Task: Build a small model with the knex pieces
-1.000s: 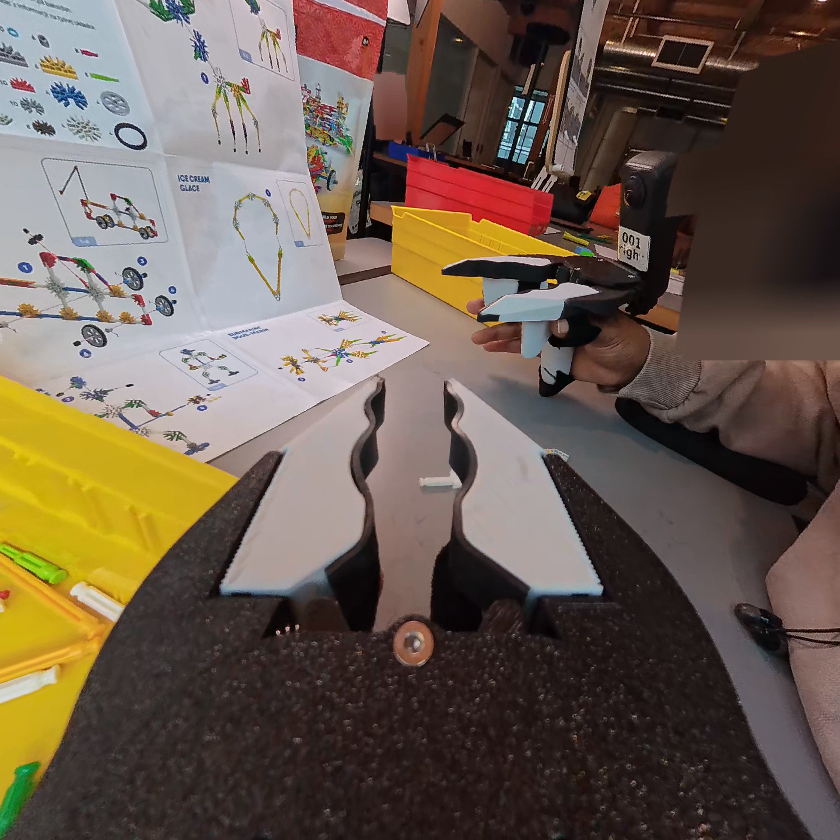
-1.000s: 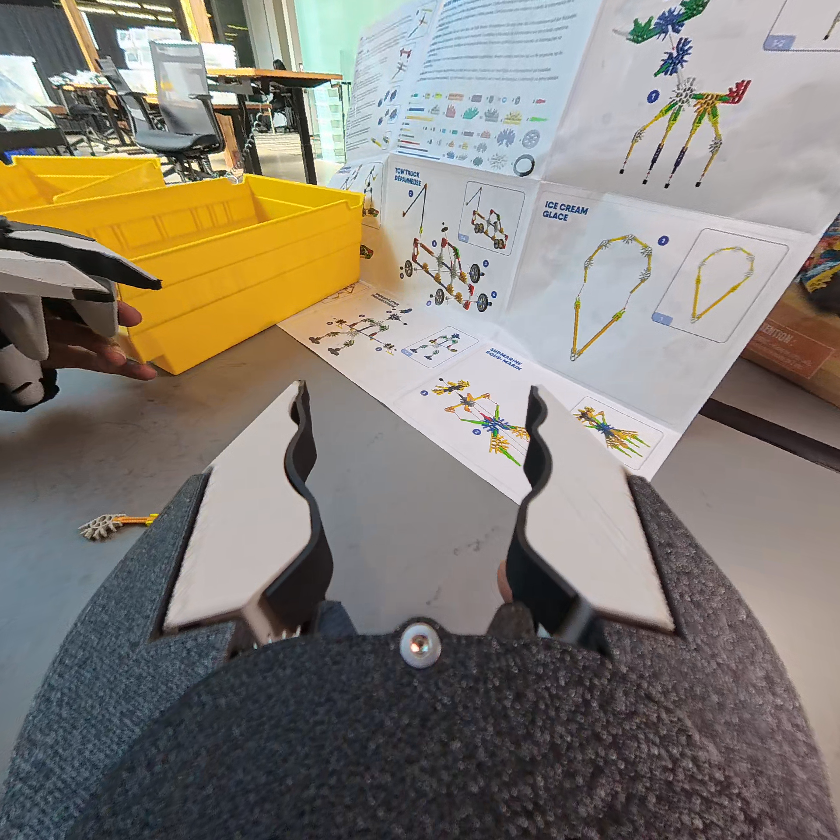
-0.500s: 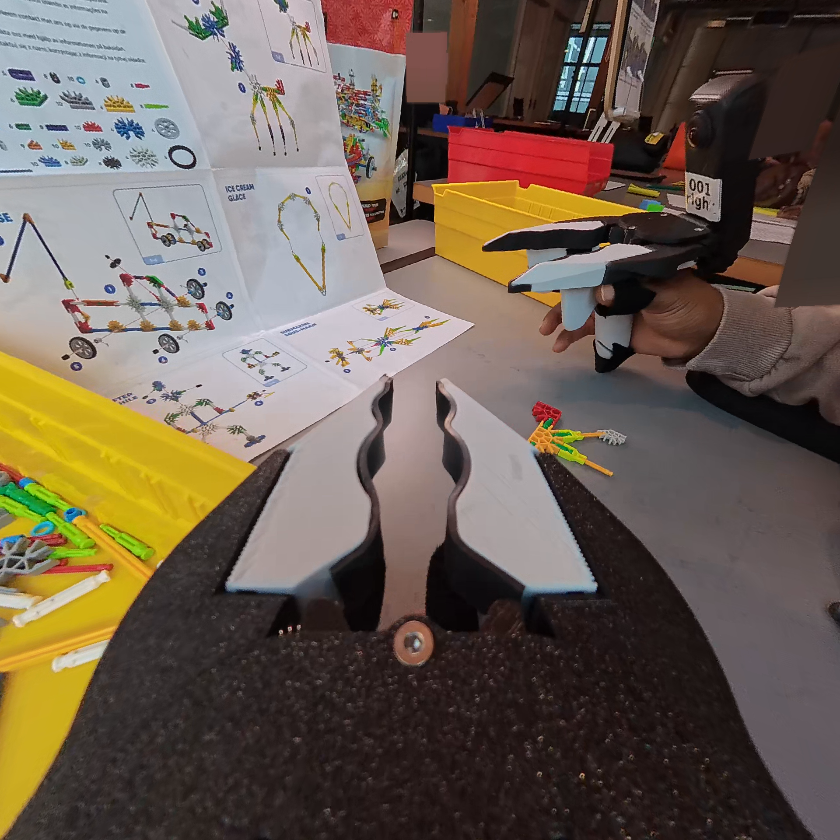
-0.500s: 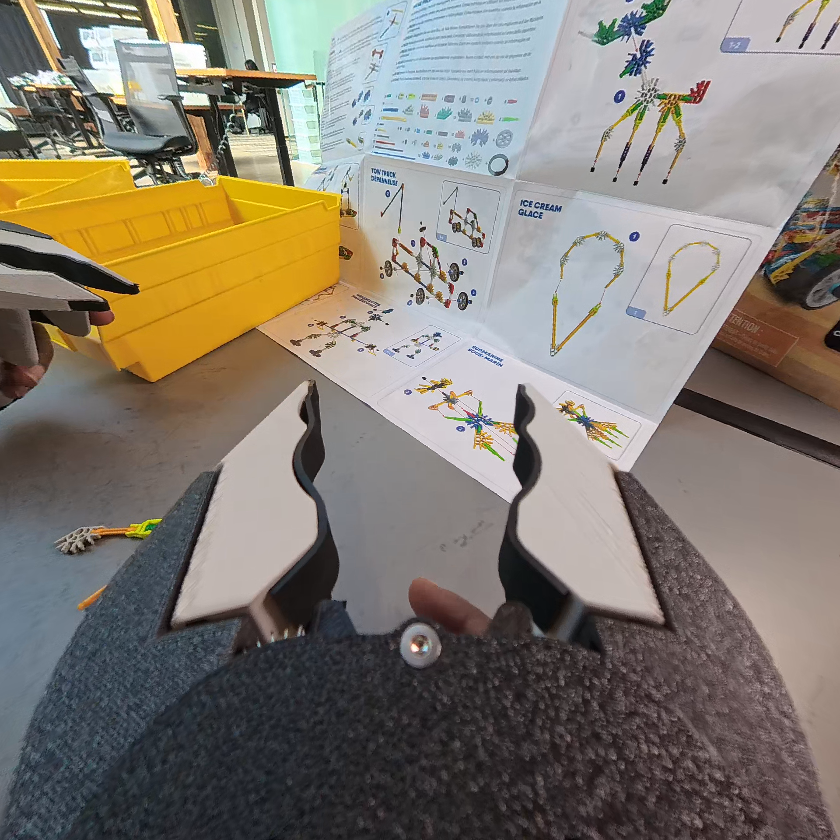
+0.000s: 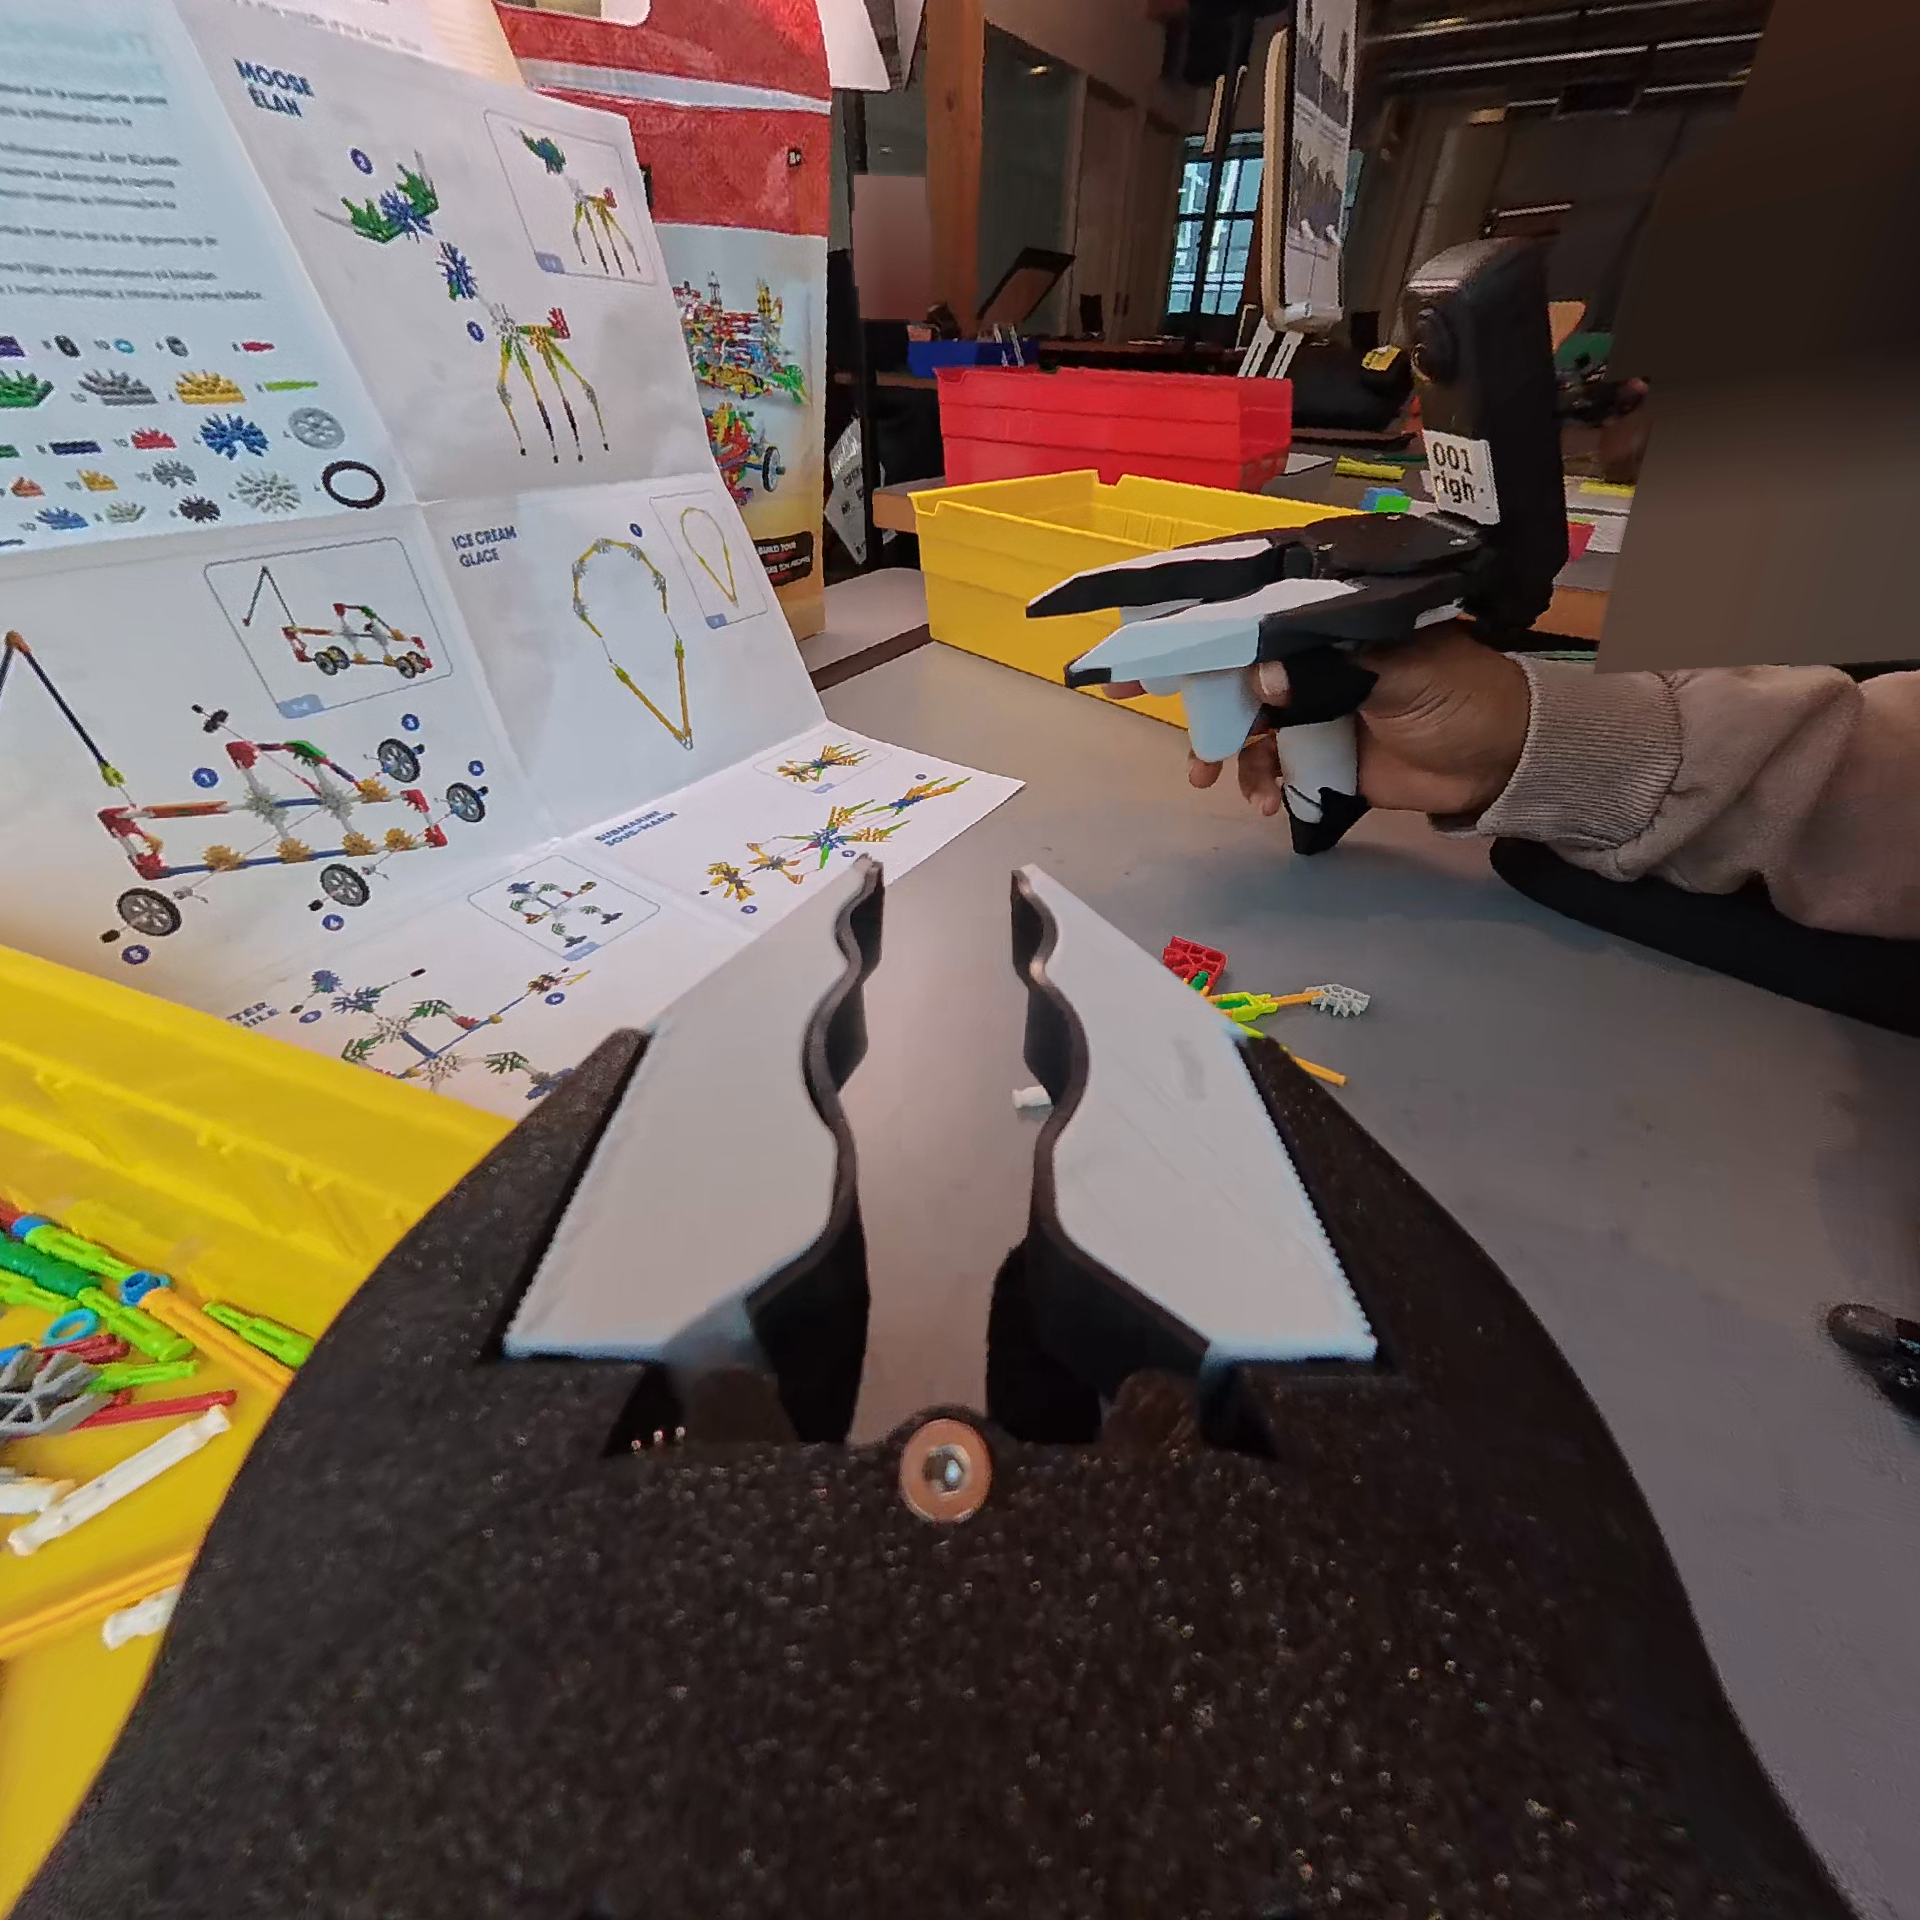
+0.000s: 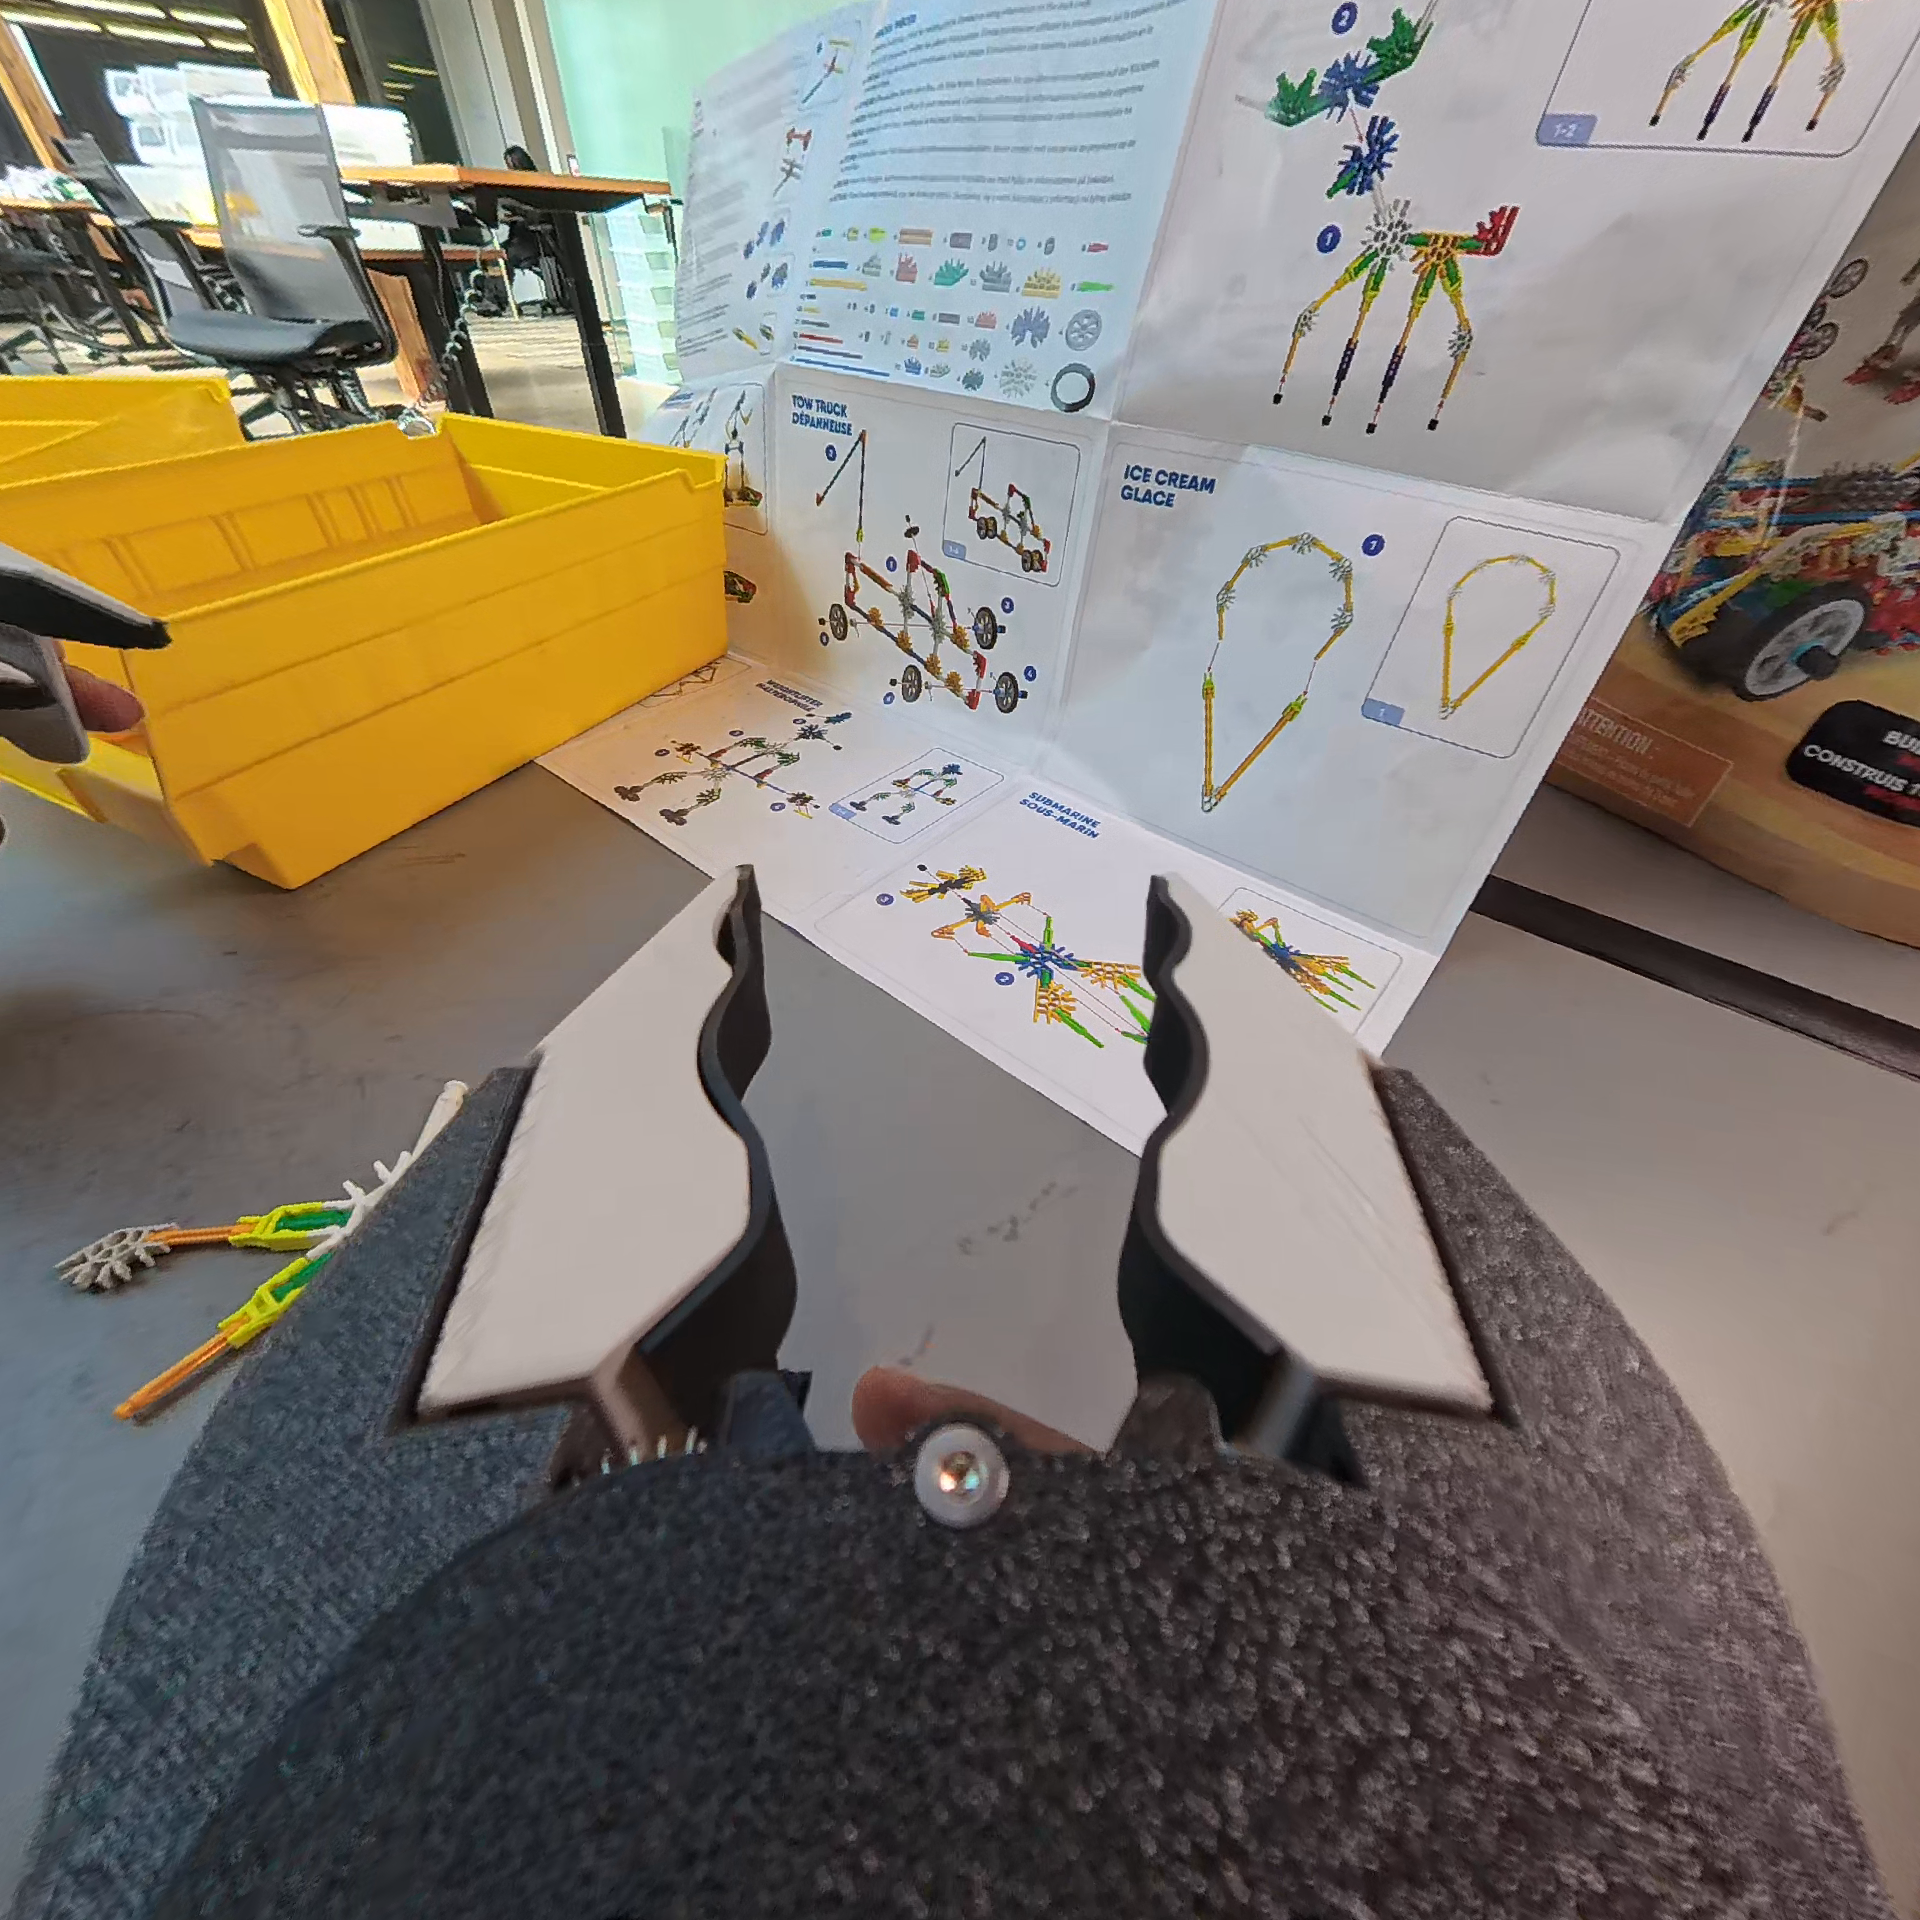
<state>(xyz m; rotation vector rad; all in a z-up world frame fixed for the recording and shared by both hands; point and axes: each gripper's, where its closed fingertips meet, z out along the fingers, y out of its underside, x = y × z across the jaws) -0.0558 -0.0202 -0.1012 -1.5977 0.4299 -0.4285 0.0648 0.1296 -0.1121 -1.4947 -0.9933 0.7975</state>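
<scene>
My left gripper (image 5: 945, 881) is open with a narrow gap and empty, held low over the grey table. A small white rod (image 5: 1029, 1099) lies on the table by its right finger. A small build of yellow, green and red rods with a grey snowflake connector (image 5: 1262, 1003) lies just right of that. My right gripper (image 6: 951, 888) is open wider and empty, pointing at the instruction sheet (image 6: 1143, 520). The same build (image 6: 281, 1226) lies by its left finger. The right gripper also shows in the left wrist view (image 5: 1051, 644), held in a hand above the table.
A yellow bin (image 5: 208, 1143) of loose rods and connectors sits at my left. An empty yellow bin (image 6: 416, 644) stands left of the sheet. A yellow bin (image 5: 1039, 540) and red bins (image 5: 1112, 426) stand behind. A toy box (image 6: 1766, 748) stands right of the sheet. A sleeved arm (image 5: 1714, 790) rests on the table. My left tips are roughly 12 cm from the small white rod (image 5: 1029, 1099). My right wrist view (image 6: 442, 1097) looks at it from another angle.
The left gripper's jaws narrowed, then widened a little, and its view swung toward the sheet. The right gripper moved closer to the sheet and the build, its jaws a little narrower.
</scene>
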